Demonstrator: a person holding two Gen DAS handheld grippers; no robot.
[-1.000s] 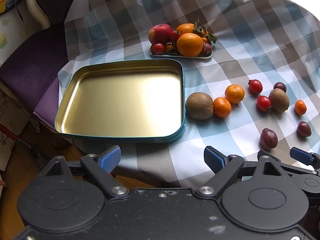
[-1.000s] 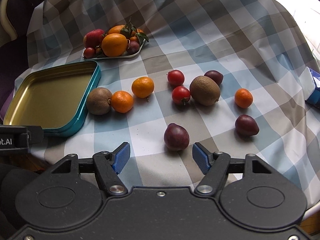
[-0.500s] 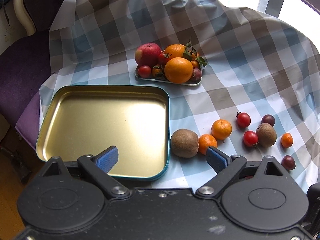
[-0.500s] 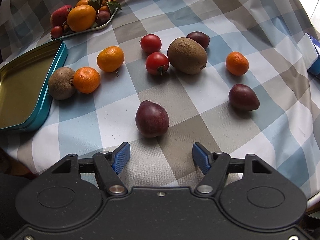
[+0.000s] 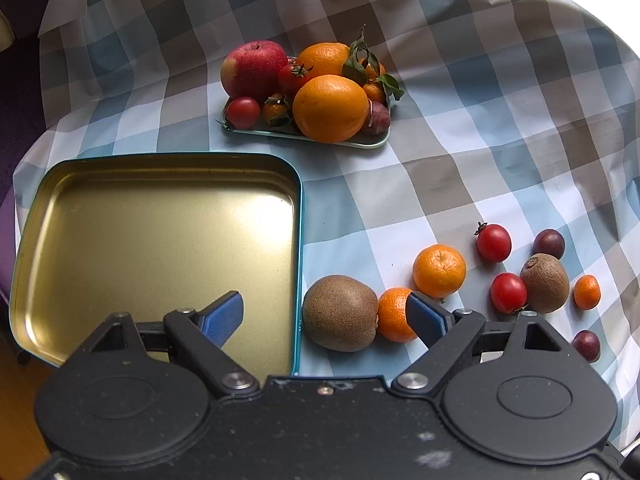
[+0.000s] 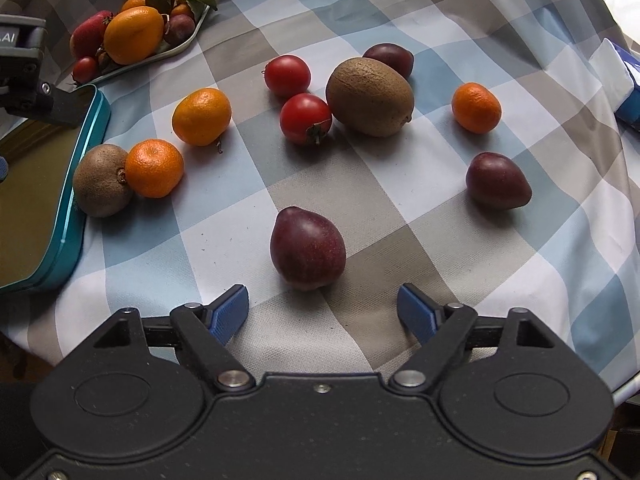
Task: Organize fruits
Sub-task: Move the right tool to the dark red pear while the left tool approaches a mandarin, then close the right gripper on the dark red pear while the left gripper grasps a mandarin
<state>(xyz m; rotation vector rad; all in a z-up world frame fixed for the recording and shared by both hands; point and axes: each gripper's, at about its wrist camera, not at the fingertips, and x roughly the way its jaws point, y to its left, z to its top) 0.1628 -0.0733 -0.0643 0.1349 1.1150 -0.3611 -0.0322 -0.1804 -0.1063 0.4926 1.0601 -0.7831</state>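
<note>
Left hand-held gripper (image 5: pixel 323 316): jaws spread wide, just eased in slightly, nothing pinched — the nearest kiwi (image 5: pixel 340 313) sits between the pads, untouched.
Right hand-held gripper (image 6: pixel 322 307): spread, empty, just short of a dark plum (image 6: pixel 307 249).
Tin (image 5: pixel 160 168): near left, bare inside — nothing sorted into it yet.
Loose fruit: kiwis, mandarins (image 6: pixel 154 168), tomatoes (image 6: pixel 305 118) and plums all lie on the bench cloth (image 6: pixel 384 200); by my judgement the task has barely begun.
Far tray (image 5: pixel 360 143): piled with apple (image 5: pixel 250 67) and oranges.
Views: only the left shows the tin's whole floor; only the right shows the near plum.
</note>
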